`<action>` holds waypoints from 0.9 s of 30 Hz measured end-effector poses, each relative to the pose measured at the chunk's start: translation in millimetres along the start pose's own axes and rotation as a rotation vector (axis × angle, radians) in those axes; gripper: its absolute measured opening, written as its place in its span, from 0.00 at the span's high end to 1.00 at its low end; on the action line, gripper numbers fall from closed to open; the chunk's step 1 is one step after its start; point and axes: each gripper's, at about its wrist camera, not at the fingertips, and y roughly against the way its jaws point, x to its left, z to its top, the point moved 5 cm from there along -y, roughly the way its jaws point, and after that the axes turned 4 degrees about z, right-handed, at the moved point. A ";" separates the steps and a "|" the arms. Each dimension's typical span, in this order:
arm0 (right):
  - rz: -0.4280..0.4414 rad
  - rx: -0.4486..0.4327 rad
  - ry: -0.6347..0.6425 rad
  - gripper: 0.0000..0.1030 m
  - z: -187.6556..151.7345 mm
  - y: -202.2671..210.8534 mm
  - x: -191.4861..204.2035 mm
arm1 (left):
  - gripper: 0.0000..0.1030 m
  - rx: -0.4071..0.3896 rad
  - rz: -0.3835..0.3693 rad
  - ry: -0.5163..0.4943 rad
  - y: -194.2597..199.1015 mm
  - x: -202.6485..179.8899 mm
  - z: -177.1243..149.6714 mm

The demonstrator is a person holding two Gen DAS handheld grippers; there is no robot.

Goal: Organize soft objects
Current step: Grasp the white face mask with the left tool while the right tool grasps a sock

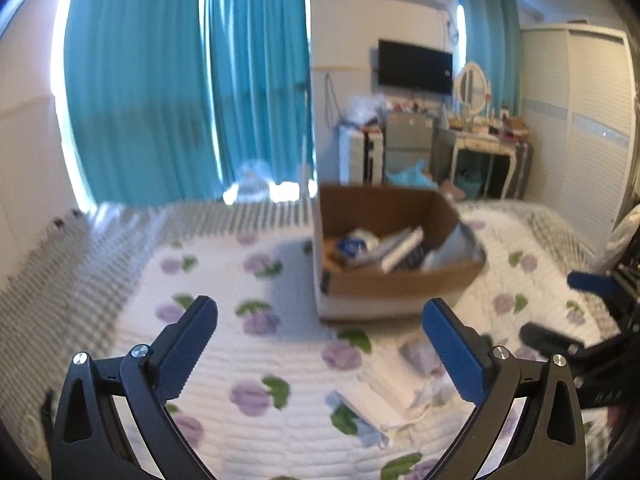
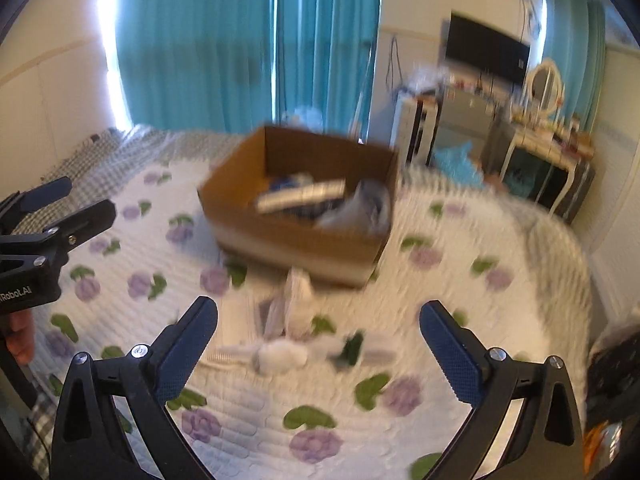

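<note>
A brown cardboard box (image 1: pixel 400 280) stands on the bed and holds several packets and soft items; it also shows in the right wrist view (image 2: pixel 296 236). White soft items (image 1: pixel 416 376) lie on the floral quilt in front of the box, also in the right wrist view (image 2: pixel 288 332), blurred. My left gripper (image 1: pixel 320 344) is open and empty above the quilt, left of these items. My right gripper (image 2: pixel 318 344) is open and empty, hovering over them. The right gripper shows at the left view's right edge (image 1: pixel 576 312), and the left gripper at the right view's left edge (image 2: pixel 60 208).
The bed has a white quilt with purple flowers (image 1: pixel 256 396) and a checked blanket (image 1: pixel 80 264) at its far left. Teal curtains (image 1: pixel 180 92), a cluttered dresser (image 1: pixel 488 136), a TV (image 1: pixel 416 68) and a wardrobe (image 1: pixel 592 128) stand beyond the bed.
</note>
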 end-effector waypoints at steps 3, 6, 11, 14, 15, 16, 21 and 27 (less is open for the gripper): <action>0.012 0.072 -0.035 0.01 -25.3 -33.0 -1.4 | 0.00 0.061 0.008 0.004 -26.7 -8.6 -26.6; -0.017 0.132 -0.043 0.02 -45.0 -57.7 -4.9 | 0.00 0.128 0.003 -0.019 -51.7 -17.2 -58.6; -0.012 0.167 -0.095 0.02 -55.6 -74.5 -14.9 | 0.00 0.230 -0.019 -0.078 -79.3 -29.3 -93.4; -0.004 0.153 -0.103 0.02 -52.1 -73.5 -14.1 | 0.06 0.298 -0.062 -0.102 -94.2 -39.8 -105.9; -0.002 0.151 -0.104 0.02 -51.8 -73.9 -15.0 | 0.10 0.324 -0.071 -0.108 -98.6 -42.7 -110.9; -0.001 0.151 -0.105 0.02 -52.2 -74.2 -15.2 | 0.12 0.348 -0.088 -0.113 -102.4 -45.8 -115.8; -0.013 0.151 -0.096 0.02 -52.7 -73.7 -12.7 | 0.77 0.334 -0.173 -0.123 -93.5 -56.6 -119.2; -0.023 0.149 -0.087 0.09 -54.3 -67.5 -5.4 | 0.93 0.286 -0.163 -0.103 -73.5 -51.5 -115.1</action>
